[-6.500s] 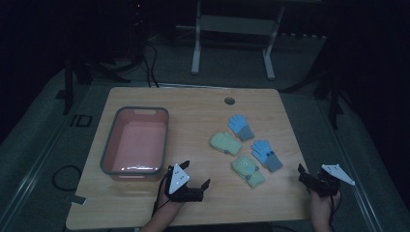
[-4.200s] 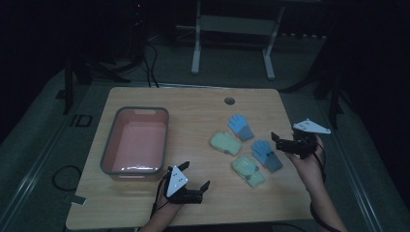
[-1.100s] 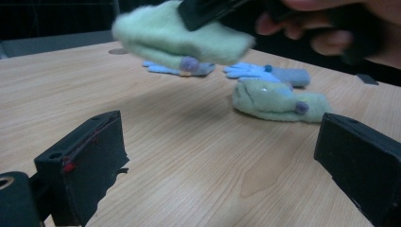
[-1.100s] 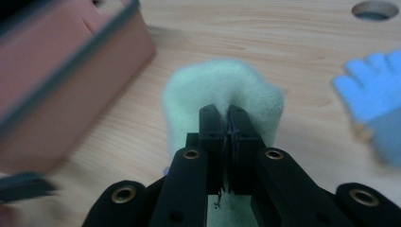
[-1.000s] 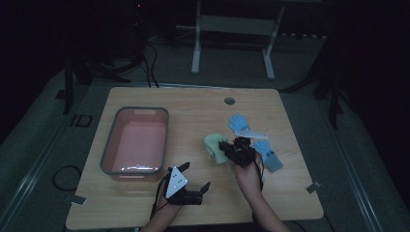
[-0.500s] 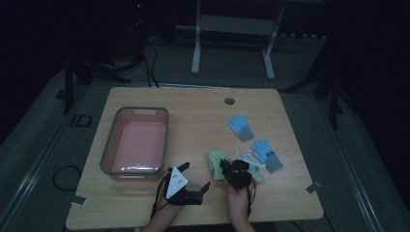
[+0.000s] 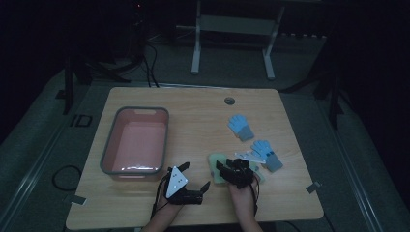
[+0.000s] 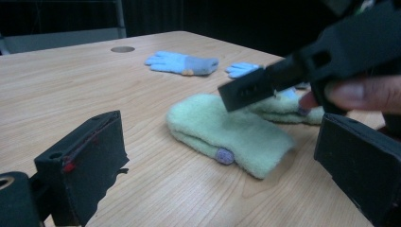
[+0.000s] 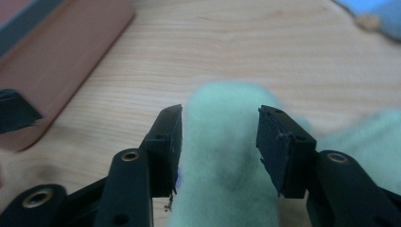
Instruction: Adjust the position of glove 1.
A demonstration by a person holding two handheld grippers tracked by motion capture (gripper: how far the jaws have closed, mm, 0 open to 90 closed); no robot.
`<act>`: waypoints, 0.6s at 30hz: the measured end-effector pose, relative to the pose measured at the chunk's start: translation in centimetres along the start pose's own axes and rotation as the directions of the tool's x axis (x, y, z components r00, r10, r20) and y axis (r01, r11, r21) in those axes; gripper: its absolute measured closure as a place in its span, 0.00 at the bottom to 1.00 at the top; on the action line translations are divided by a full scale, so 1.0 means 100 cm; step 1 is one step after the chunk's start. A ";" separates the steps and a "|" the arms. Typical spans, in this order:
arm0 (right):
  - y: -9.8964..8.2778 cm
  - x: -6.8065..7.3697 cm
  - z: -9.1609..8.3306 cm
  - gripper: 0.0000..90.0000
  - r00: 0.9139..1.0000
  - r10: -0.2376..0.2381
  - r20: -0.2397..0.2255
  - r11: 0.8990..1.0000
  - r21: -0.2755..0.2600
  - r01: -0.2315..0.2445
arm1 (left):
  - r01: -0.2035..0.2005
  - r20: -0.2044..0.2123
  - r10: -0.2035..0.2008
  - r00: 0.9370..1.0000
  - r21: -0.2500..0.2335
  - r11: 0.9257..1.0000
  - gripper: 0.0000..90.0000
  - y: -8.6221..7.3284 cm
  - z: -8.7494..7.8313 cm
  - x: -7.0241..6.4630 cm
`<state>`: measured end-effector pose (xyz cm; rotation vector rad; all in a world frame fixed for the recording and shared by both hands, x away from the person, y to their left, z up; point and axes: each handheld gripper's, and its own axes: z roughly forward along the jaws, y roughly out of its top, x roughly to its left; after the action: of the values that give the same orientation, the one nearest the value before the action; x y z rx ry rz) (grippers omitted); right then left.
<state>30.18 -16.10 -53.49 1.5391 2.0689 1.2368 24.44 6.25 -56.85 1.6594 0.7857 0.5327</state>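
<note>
**Green glove set down, right fingers parted**

High view: the right gripper (image 7: 231,170) sits over the green glove (image 7: 216,167) on the worktop (image 7: 198,121), beside the pink tub (image 7: 136,140).

Left gripper view: the left gripper (image 8: 222,156) has its fingers spread, holding nothing.

Right gripper view: the jaws have just been opening; the glove lies between them, released.

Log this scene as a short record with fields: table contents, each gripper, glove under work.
Surface: wooden table
Bin: pink plastic bin with grey rim, left side, nothing inside
Blue knitted gloves: one far right, another nearer
Glove under work: pale green fleece glove, lying flat on the table
Right gripper: jaws just opened, straddling the green glove
Left gripper: open, holding nothing, beside the bin
</note>
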 end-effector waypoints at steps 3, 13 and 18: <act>0.010 -0.004 -0.003 0.53 0.997 -0.070 -0.038 0.998 0.005 0.070 | 0.002 0.001 -0.002 1.000 0.000 1.000 0.04 0.000 0.000 0.000; 0.045 -0.023 -0.011 0.49 0.962 -0.260 -0.079 0.964 0.043 0.264 | 0.004 0.007 -0.004 1.000 -0.001 1.000 0.04 0.000 0.000 0.001; 0.049 -0.038 -0.018 0.53 0.950 -0.305 -0.062 0.950 0.049 0.308 | 0.004 0.009 -0.004 1.000 -0.003 1.000 0.04 0.000 0.000 0.001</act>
<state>33.57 -19.96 -49.65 1.1567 2.2900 1.1204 24.48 6.35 -56.86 1.6560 0.7814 0.5228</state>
